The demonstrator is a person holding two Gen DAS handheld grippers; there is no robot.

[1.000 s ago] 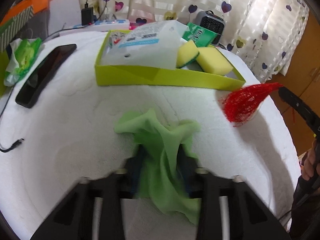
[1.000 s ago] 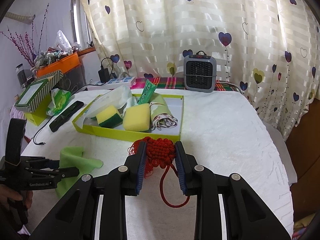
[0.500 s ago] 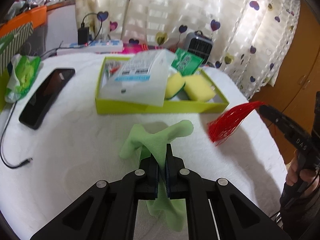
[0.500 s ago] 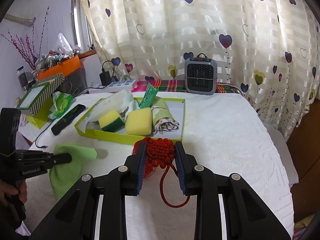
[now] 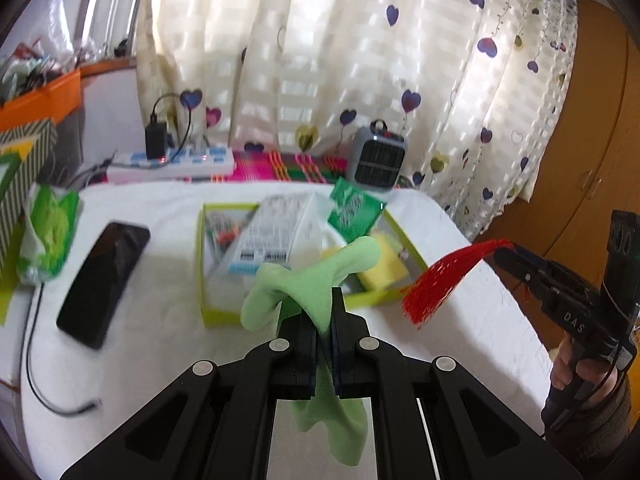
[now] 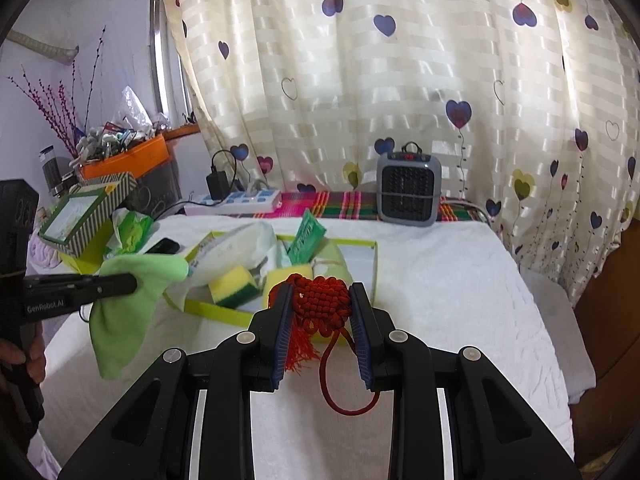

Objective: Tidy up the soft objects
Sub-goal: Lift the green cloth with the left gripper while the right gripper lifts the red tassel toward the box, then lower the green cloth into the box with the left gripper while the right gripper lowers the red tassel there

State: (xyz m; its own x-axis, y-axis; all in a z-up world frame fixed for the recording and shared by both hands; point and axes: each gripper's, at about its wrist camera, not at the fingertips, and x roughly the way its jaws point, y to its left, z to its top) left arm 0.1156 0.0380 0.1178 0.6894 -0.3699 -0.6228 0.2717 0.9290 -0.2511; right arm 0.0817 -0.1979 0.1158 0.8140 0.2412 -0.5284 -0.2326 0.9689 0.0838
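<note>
My left gripper [image 5: 325,304] is shut on a light green cloth [image 5: 308,280] and holds it in the air in front of the lime green tray [image 5: 208,312]; the cloth hangs below the fingers and also shows in the right wrist view [image 6: 132,300]. My right gripper [image 6: 320,300] is shut on a red knotted ornament [image 6: 320,304] with a loop cord and tassel, held above the white table. Its red tassel [image 5: 440,280] shows in the left wrist view at the right. The tray holds yellow sponges [image 6: 232,284], a white packet [image 5: 272,232] and a green packet [image 5: 352,212].
A black phone [image 5: 104,280] and a green tissue pack [image 5: 48,236] lie left of the tray. A power strip [image 5: 172,162] and a small grey heater [image 6: 408,190] stand at the table's back edge. A striped box [image 6: 84,212] sits at the far left.
My left gripper has closed on the green cloth and lifted it off the table toward the tray. My right gripper keeps its hold on the red ornament and has risen slightly.
</note>
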